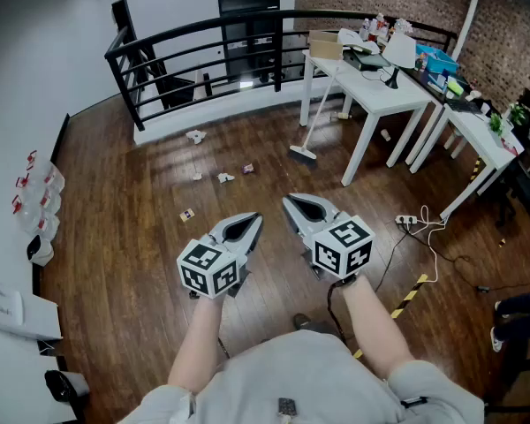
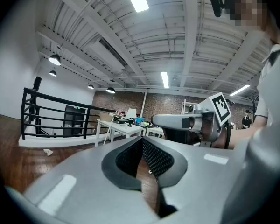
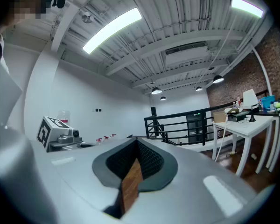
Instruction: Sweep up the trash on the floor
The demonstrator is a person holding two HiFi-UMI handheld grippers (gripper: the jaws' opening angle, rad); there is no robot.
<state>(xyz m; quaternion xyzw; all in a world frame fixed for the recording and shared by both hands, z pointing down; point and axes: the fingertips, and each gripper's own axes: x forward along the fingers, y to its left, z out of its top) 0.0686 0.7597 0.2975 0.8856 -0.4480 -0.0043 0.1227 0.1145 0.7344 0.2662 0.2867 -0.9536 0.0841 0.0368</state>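
Several scraps of paper trash lie on the dark wood floor ahead: one near the railing (image 1: 195,135), two close together (image 1: 225,177) (image 1: 247,168), and one nearer me (image 1: 187,214). A broom (image 1: 311,120) leans against a white table, its head (image 1: 303,154) on the floor. My left gripper (image 1: 251,223) (image 2: 142,139) and right gripper (image 1: 291,204) (image 3: 136,142) are held side by side at waist height, well short of the trash and the broom. Both are shut with nothing between the jaws. One scrap (image 2: 48,151) also shows in the left gripper view.
A black railing (image 1: 194,47) curves along the far edge of the floor. White tables (image 1: 380,91) with clutter stand at the right. A power strip with a white cable (image 1: 415,223) and yellow-black tape (image 1: 409,294) lie on the floor at the right. Bottles (image 1: 37,193) line the left wall.
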